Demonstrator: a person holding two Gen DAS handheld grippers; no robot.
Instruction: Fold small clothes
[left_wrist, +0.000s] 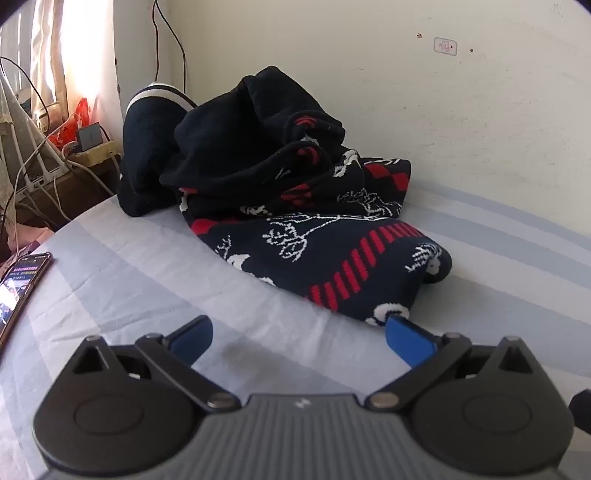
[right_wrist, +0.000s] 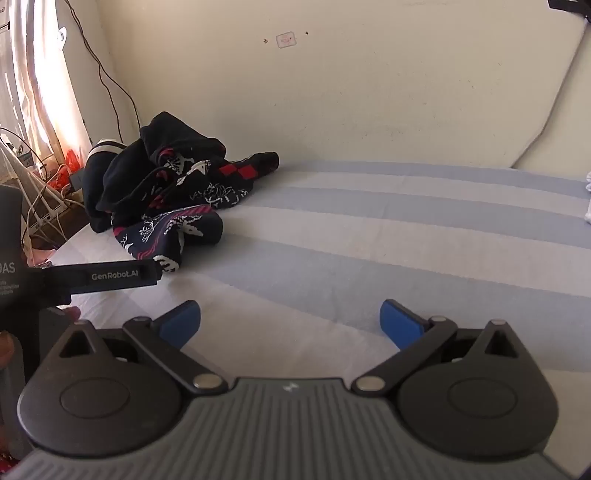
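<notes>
A crumpled dark navy knit sweater (left_wrist: 295, 206) with red and white patterns lies in a heap on the striped bed sheet (left_wrist: 147, 266), against the wall. My left gripper (left_wrist: 298, 328) is open and empty, its right blue fingertip (left_wrist: 400, 332) just short of the sweater's near hem. In the right wrist view the same sweater (right_wrist: 173, 199) lies at the far left. My right gripper (right_wrist: 290, 314) is open and empty over bare sheet (right_wrist: 369, 240), well to the right of the sweater. The left gripper's body (right_wrist: 110, 277) shows at the left edge there.
A phone (left_wrist: 22, 291) with a lit screen lies at the bed's left edge. Cables, a power strip and a charger (left_wrist: 88, 136) clutter a stand left of the bed. The cream wall (left_wrist: 406, 92) runs behind. Something white (right_wrist: 587, 206) sits at the far right.
</notes>
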